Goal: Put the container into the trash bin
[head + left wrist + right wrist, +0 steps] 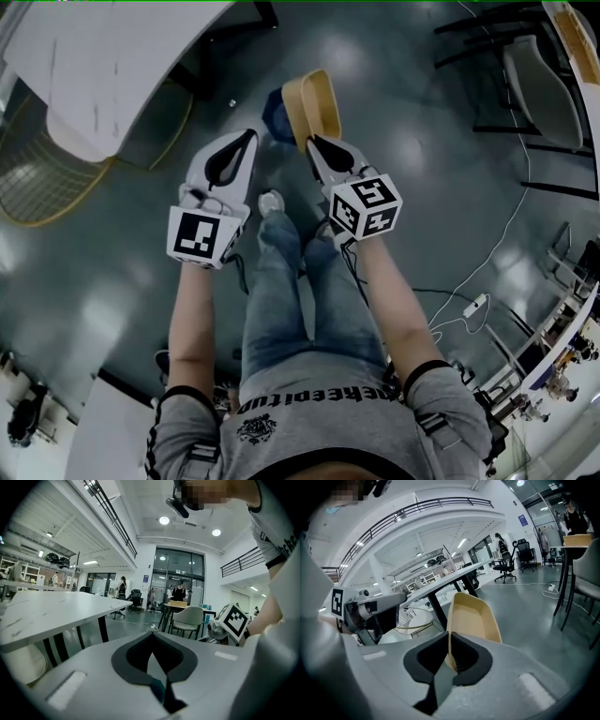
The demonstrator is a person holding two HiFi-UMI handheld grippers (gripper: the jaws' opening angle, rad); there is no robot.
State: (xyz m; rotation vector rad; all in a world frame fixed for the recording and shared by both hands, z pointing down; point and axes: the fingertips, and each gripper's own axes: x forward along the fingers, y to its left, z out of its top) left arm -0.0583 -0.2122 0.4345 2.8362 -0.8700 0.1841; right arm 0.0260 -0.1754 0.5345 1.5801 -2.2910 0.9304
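Right gripper (315, 142) clamped on container (314, 101) rim, left gripper (246, 136) closed on nothing; I'd keep the grip firm, carry it over the wire bin (45, 183) at mid-left, then release.

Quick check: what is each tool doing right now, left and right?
Left tool: closed, nothing between its jaws.
Right tool: closed on the rim of the tan container.

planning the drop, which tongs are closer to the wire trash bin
Left. The left tongs hang shut and empty on the side toward the wire trash bin; the right tongs, clamped on the container, are farther over, beyond the left ones.
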